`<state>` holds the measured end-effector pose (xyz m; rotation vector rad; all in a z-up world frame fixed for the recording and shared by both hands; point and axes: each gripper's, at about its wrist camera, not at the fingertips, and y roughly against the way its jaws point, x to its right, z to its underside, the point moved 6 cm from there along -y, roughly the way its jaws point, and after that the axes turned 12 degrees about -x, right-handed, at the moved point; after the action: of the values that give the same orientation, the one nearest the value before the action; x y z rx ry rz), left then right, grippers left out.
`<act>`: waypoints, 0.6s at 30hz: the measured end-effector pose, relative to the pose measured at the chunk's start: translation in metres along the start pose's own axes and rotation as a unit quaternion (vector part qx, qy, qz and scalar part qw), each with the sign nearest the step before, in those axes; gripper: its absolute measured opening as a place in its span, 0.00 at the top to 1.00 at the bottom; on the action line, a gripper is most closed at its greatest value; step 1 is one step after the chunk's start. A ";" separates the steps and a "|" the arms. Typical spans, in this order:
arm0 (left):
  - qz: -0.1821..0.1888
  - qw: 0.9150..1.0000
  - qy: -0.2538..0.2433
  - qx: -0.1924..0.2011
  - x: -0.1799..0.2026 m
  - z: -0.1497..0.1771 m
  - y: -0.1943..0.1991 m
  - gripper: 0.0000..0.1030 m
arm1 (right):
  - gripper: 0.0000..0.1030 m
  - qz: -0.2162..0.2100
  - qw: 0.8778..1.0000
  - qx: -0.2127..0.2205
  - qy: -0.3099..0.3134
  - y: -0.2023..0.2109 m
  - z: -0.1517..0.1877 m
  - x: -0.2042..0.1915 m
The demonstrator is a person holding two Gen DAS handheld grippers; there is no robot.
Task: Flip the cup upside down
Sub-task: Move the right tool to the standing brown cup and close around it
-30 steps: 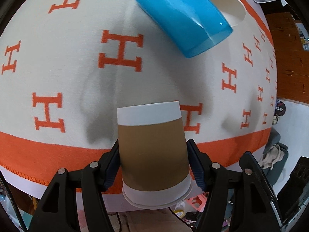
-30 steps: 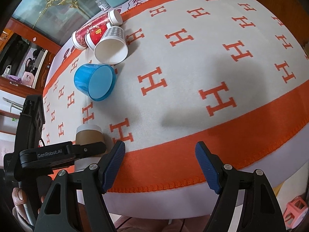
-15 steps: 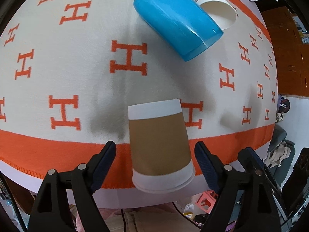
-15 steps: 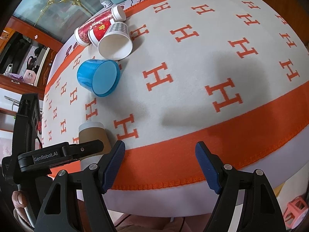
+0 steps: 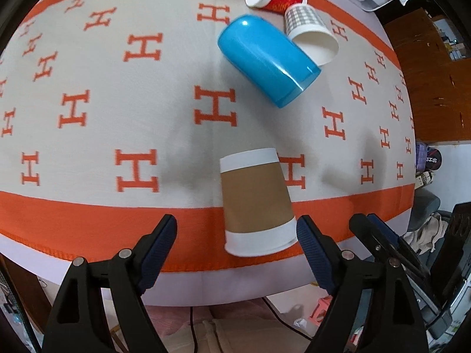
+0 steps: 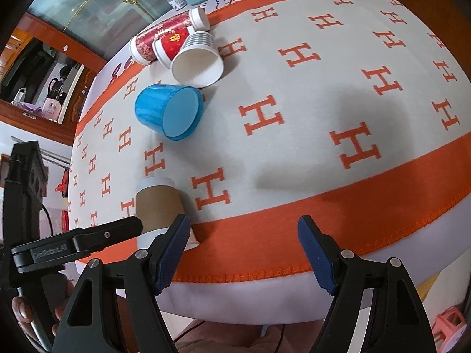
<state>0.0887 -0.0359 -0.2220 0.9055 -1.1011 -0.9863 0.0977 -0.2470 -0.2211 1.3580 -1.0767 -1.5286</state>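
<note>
I count five cups on counter [image 6: 412,267]: one brown paper cup [image 5: 255,198], one blue plastic cup [image 5: 265,58], one checked paper cup [image 5: 309,31], two red paper cups [image 6: 167,33]. My fingers [image 5: 160,242]: two pairs.

My left gripper [image 5: 237,236] has glossy black triangular arms, silver pivot screws and ribbed navy fingertip pads [image 5: 160,242]. My right gripper [image 6: 244,245] looks identical. The left unit carries grey "GenRobot.AI" lettering, and bare fingers show beneath it.
</note>
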 end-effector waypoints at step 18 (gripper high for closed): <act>-0.061 0.995 -0.008 0.074 -0.052 0.020 0.051 0.20 | 0.25 -0.034 0.997 -0.033 0.058 0.014 -0.004 -0.062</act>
<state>0.0706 0.0270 -0.1850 1.0979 -1.1543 -1.0233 0.1078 -0.1933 -0.1892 1.4325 -0.9099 -1.5017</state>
